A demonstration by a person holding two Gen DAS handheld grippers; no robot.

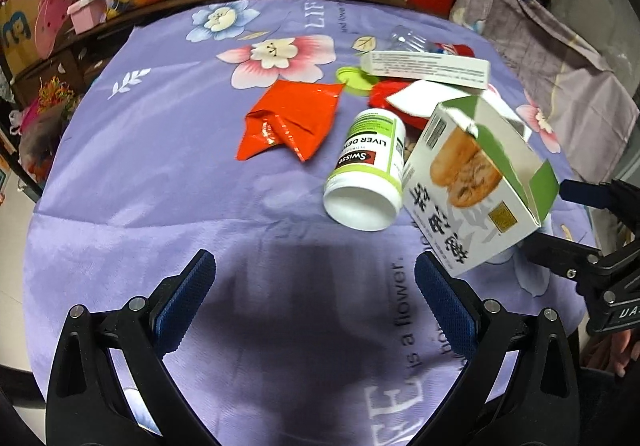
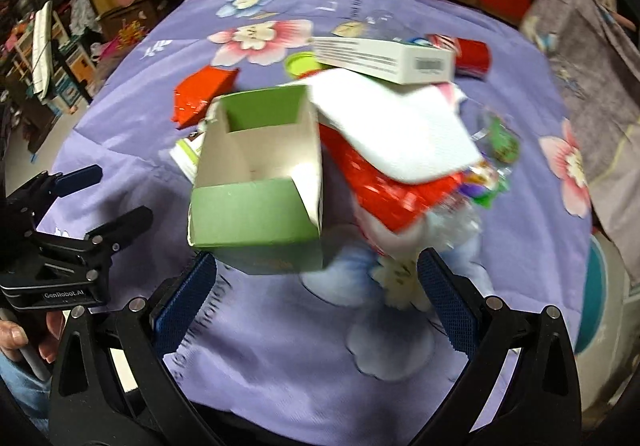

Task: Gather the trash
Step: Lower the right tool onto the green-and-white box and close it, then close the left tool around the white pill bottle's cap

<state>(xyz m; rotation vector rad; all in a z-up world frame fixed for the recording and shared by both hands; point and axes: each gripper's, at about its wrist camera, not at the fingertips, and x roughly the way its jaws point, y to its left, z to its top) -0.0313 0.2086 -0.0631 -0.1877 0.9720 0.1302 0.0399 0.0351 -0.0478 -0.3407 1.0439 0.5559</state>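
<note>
Gaping wide, both the left tongs (image 1: 314,304) and right tongs (image 2: 316,304) hold nothing; the open biscuit box (image 2: 256,182) tilts on the desk (image 1: 160,186) just ahead, best pinched by one wall

White supplement bottle (image 1: 366,170) on its side, touching open biscuit box (image 1: 476,182), purple cloth (image 1: 160,174)
</note>
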